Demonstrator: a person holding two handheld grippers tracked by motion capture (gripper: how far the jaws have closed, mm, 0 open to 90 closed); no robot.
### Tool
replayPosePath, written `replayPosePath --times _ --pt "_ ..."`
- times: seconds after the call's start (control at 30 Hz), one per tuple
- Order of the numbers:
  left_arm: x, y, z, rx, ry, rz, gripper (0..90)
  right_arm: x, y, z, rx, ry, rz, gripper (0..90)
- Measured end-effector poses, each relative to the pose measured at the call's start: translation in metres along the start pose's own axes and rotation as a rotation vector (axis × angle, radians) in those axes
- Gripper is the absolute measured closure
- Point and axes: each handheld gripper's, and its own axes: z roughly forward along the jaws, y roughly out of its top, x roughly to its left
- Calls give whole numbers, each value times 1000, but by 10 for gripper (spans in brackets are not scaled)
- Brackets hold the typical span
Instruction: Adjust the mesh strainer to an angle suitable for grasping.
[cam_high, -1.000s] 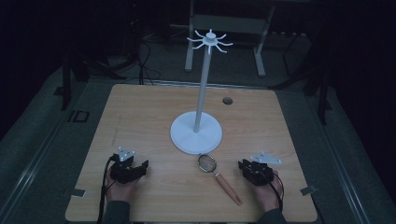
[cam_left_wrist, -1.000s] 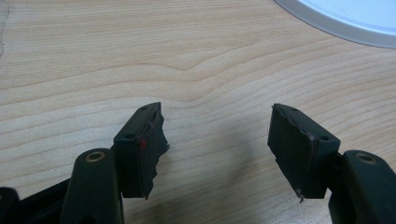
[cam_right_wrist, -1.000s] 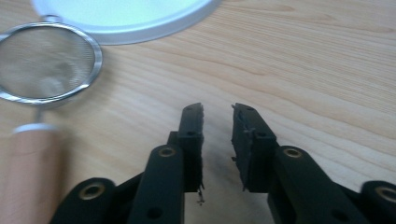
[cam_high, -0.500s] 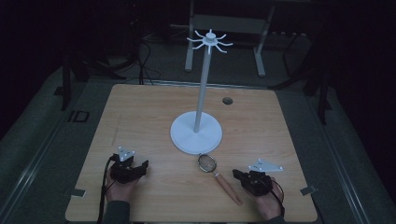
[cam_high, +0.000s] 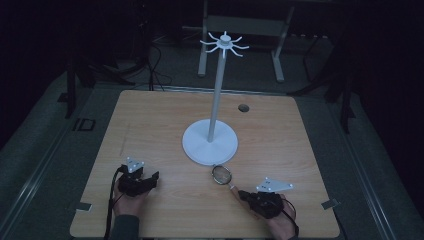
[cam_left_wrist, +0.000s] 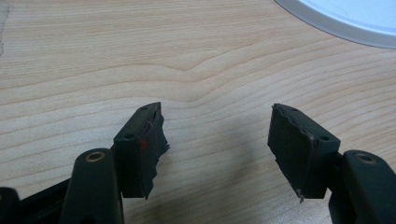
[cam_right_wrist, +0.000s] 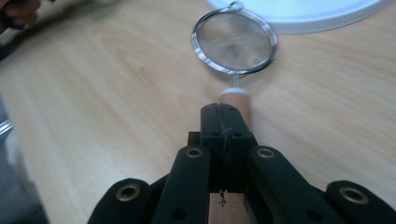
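A small wire-mesh strainer (cam_high: 221, 174) (cam_right_wrist: 235, 42) with a wooden handle (cam_right_wrist: 236, 100) lies on the table just in front of the white stand's round base (cam_high: 210, 142). My right gripper (cam_high: 244, 194) (cam_right_wrist: 223, 112) sits low over the handle. Its jaws are shut flush against each other, and the handle shows beyond and beneath them, not between the pads. At the near left my left gripper (cam_high: 152, 178) (cam_left_wrist: 217, 135) rests open over bare wood. The rim of the stand's base (cam_left_wrist: 345, 18) is at the top right of the left gripper view.
The stand's thin pole (cam_high: 216, 100) rises to a ring of hooks (cam_high: 224, 43) above the table's middle. A dark round hole (cam_high: 243, 108) sits near the far edge. Tape tabs (cam_high: 330, 203) mark the near corners. A grey metal frame (cam_high: 240, 25) stands behind the table.
My right hand has slid left and toward the near edge, so the gripper now covers the strainer's handle. The left gripper has stayed put.
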Motion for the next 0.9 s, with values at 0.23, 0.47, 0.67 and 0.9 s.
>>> replayPosePath --times 0.23,0.47,0.67,0.9 --pt "0 0 -1 -1 1 1 360 3 -4 10 70 11 -16 897" --pt "1 0 -1 -1 -1 0 360 -5 -6 10 96 -31 -5 896" --pt "0 0 0 -1 -1 0 360 -21 -8 3 92 -87 39 886" --pt "-1 0 1 4 -1 4 360 -51 -5 -3 75 -191 112 881"
